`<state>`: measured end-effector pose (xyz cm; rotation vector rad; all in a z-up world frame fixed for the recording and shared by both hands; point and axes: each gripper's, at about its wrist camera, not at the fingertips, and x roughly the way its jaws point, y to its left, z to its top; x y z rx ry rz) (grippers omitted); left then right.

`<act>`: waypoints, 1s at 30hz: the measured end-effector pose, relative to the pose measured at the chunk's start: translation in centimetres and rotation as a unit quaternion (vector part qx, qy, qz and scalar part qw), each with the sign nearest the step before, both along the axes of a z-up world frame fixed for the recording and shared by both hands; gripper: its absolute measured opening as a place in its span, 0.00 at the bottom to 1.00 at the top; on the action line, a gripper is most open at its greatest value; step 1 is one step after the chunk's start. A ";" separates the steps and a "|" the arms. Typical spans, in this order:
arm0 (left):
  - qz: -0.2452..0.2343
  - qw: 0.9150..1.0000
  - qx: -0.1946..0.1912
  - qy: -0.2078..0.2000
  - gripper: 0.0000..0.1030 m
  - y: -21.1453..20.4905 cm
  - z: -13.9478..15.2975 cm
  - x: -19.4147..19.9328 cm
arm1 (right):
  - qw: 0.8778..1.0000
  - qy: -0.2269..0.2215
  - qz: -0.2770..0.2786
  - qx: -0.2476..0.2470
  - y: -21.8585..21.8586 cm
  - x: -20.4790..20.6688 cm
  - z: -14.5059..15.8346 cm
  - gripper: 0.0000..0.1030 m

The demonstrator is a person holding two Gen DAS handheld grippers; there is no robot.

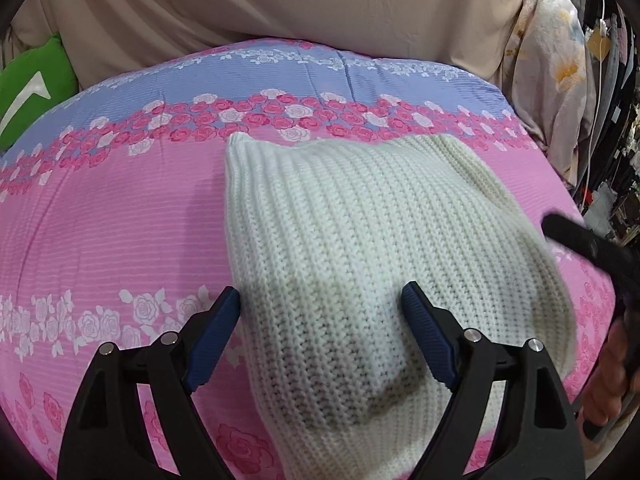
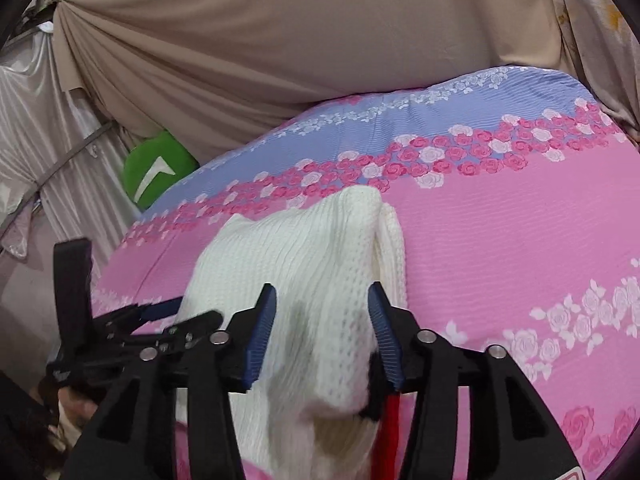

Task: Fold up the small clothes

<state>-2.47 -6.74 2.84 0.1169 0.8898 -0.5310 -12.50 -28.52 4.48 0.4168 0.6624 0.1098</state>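
A cream ribbed knit garment point(image 1: 360, 208) lies folded on a pink and blue rose-patterned bedspread point(image 1: 120, 220). My left gripper point(image 1: 320, 290) stands wide open over its near end, one blue pad on each side of the knit, neither pressing it. In the right wrist view the knit point(image 2: 304, 240) runs up between the blue pads of my right gripper point(image 2: 322, 288), which stand apart and do not pinch it; its near edge looks blurred. The left gripper point(image 2: 160, 312) shows at the knit's left side, and the right one point(image 1: 592, 248) appears as a black shape with a hand at the far right.
A green cushion point(image 1: 32, 88) sits at the bed's far left corner. A beige draped curtain point(image 1: 280, 0) hangs behind the bed. A pale floral cloth point(image 1: 552, 80) and shelves of clutter stand to the right. Bare bedspread point(image 2: 500, 240) lies right of the knit.
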 end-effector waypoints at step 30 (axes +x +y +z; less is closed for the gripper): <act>0.061 0.996 -0.063 0.005 0.80 9.5 1.6 -1.7 | 0.991 0.062 0.038 0.108 2.5 1.0 -4.9 0.15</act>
